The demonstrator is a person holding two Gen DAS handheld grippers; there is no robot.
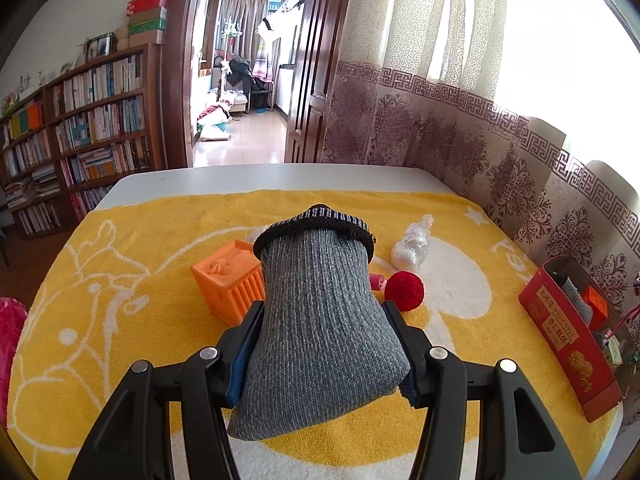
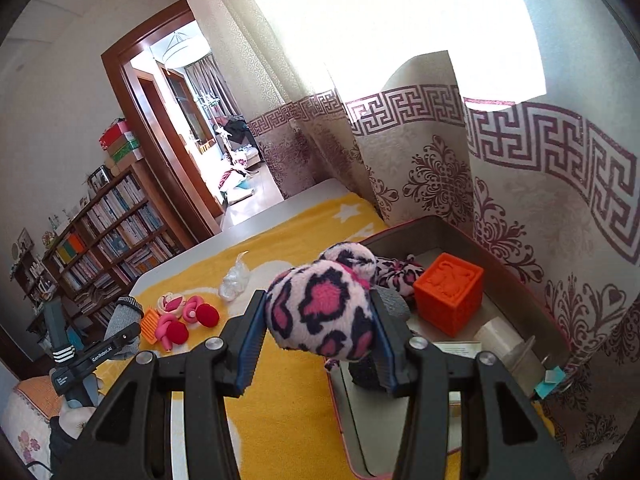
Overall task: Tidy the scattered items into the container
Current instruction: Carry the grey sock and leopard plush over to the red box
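My left gripper (image 1: 324,320) is shut on a grey knitted sock (image 1: 320,320) with a black cuff, held above the yellow towel (image 1: 120,280). Behind it lie an orange ribbed cube (image 1: 228,284), a red pompom (image 1: 404,290) and a clear plastic wrap (image 1: 412,246). The red container box (image 1: 568,340) stands at the right edge. My right gripper (image 2: 320,316) is shut on a pink leopard-print plush sock (image 2: 320,312), held over the near rim of the container (image 2: 520,300). Inside it sit an orange cube (image 2: 448,292), another leopard sock (image 2: 400,274) and a grey sock (image 2: 394,304).
A patterned curtain (image 2: 520,184) hangs right behind the container. Pink hair ties with red pompoms (image 2: 180,320) lie mid-towel. The left gripper (image 2: 120,336) shows at the left in the right wrist view. A bookshelf (image 1: 80,128) stands beyond the table.
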